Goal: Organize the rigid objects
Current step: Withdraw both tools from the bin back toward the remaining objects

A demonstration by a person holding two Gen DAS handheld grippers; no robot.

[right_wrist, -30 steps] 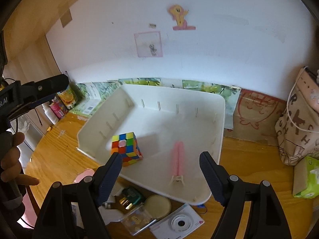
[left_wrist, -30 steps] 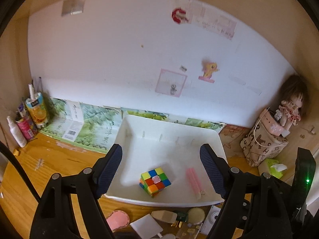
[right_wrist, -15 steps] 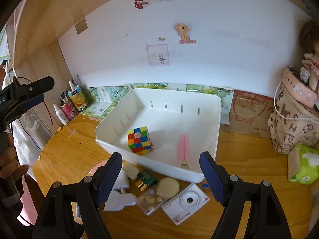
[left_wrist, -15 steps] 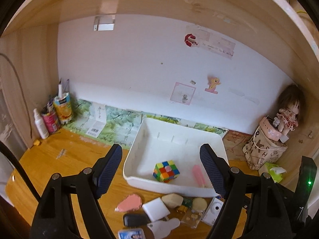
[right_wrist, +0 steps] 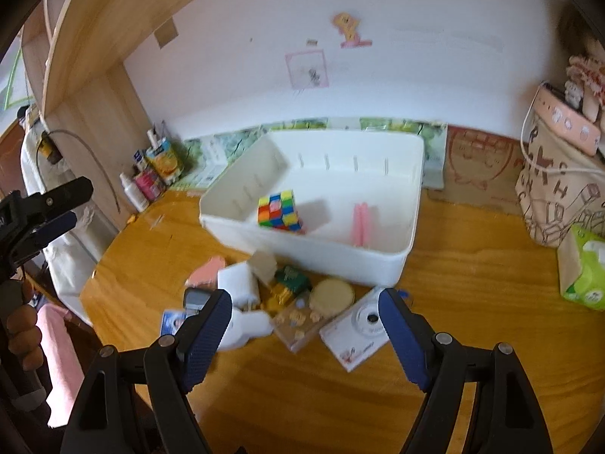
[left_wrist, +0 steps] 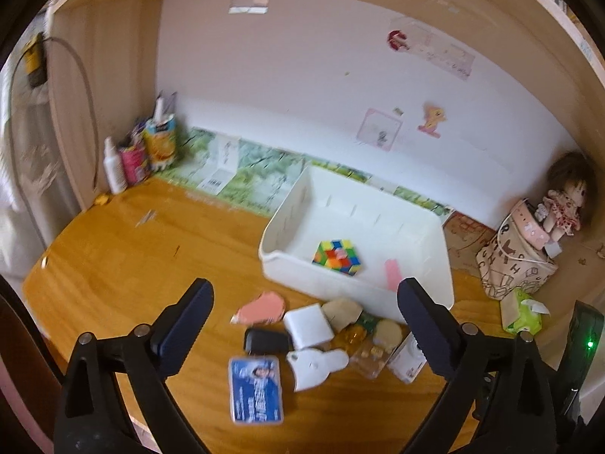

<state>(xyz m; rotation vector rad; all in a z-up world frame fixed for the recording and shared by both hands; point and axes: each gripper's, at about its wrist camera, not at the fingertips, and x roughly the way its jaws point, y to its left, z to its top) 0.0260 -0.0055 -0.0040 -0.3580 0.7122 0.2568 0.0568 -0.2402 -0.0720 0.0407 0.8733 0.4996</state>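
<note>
- L gripper (left_wrist: 304, 310): jaws have just been opening, now spread wide w/ nothing between them, above the clutter.
- R gripper (right_wrist: 304, 319): jaws apart, nothing gripped, over the same pile.
- White bin (right_wrist: 410, 234) sits toward the desk's (left_wrist: 113, 265) back edge; inside, colour cube (right_wrist: 280, 210) on the left, pink stick (right_wrist: 359, 219) on the right.
- Pile lies just in front of the bin's near wall.
- L view only: blue card (left_wrist: 256, 389) nearest the front edge, black fob (left_wrist: 266, 341), doll (left_wrist: 565, 198) in the back right corner.
- R view only: white camera (right_wrist: 359, 325) seen whole, clear box (right_wrist: 298, 323), a hand (right_wrist: 22, 335) at the left edge holding the other gripper's grip.
</note>
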